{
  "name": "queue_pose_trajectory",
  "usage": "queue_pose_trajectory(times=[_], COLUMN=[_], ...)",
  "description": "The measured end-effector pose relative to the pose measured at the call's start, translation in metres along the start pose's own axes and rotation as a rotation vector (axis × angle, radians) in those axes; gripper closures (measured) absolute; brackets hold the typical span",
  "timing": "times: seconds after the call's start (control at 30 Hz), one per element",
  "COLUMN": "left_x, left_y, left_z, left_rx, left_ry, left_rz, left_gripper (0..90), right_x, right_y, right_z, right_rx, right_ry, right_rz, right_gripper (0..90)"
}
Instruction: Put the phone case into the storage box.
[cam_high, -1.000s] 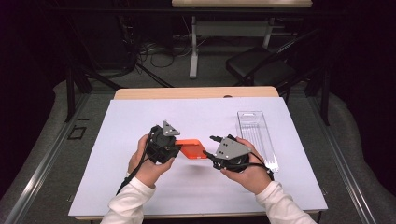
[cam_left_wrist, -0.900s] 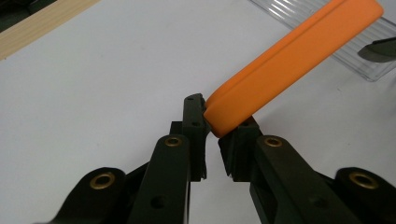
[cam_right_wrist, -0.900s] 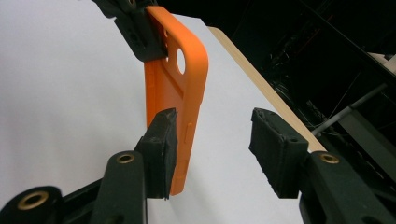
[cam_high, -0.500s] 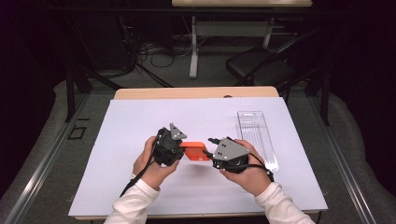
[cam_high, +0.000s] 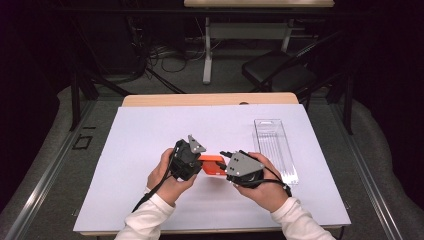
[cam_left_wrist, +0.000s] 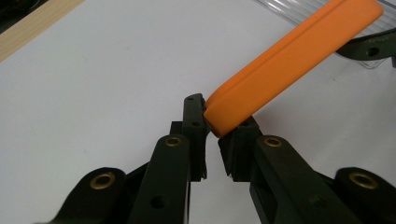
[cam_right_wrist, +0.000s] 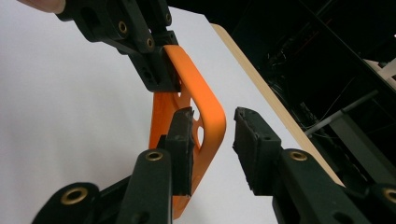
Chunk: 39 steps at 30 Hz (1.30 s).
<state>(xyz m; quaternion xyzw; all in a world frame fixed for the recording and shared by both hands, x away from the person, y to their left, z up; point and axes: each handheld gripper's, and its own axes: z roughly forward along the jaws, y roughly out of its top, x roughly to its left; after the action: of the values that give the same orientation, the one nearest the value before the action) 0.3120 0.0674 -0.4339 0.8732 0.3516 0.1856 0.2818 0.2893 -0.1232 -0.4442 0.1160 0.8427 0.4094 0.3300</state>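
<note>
A flat orange plastic piece with rounded corners and holes hangs just above the white sheet between both grippers. My left gripper is shut on one end of it; in the left gripper view the jaws pinch its corner and the orange piece runs up to the right. My right gripper faces it from the other side. In the right gripper view its jaws stand open astride the curved edge of the orange piece, the left pad close against it, the right pad apart from it.
A clear plastic case lies lengthwise on the white sheet just right of my right hand. The wooden table edge runs along the far side. A black chair and table legs stand beyond it.
My left gripper has moved right toward the right gripper, carrying the orange piece, which now shows less of its face. The right gripper has hardly moved.
</note>
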Motion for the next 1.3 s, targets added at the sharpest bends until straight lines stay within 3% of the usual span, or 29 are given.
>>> queue_pose_trajectory(times=[0.73,1.3], left_x=[-0.0029,-0.0041], left_y=[0.0002,0.0003], left_z=[-0.0011,0.0003], left_rx=[0.001,-0.005], left_ry=[-0.010,-0.019], left_rz=[0.003,0.011], left_gripper=[80.9,80.3], right_x=[0.0092,0.0104], right_y=[0.0033,0.0016], right_z=[0.0000,-0.0004], right_rx=[0.005,0.005], right_ry=[-0.051,-0.069], right_rz=[-0.123,-0.149], right_gripper=[75.4,79.1])
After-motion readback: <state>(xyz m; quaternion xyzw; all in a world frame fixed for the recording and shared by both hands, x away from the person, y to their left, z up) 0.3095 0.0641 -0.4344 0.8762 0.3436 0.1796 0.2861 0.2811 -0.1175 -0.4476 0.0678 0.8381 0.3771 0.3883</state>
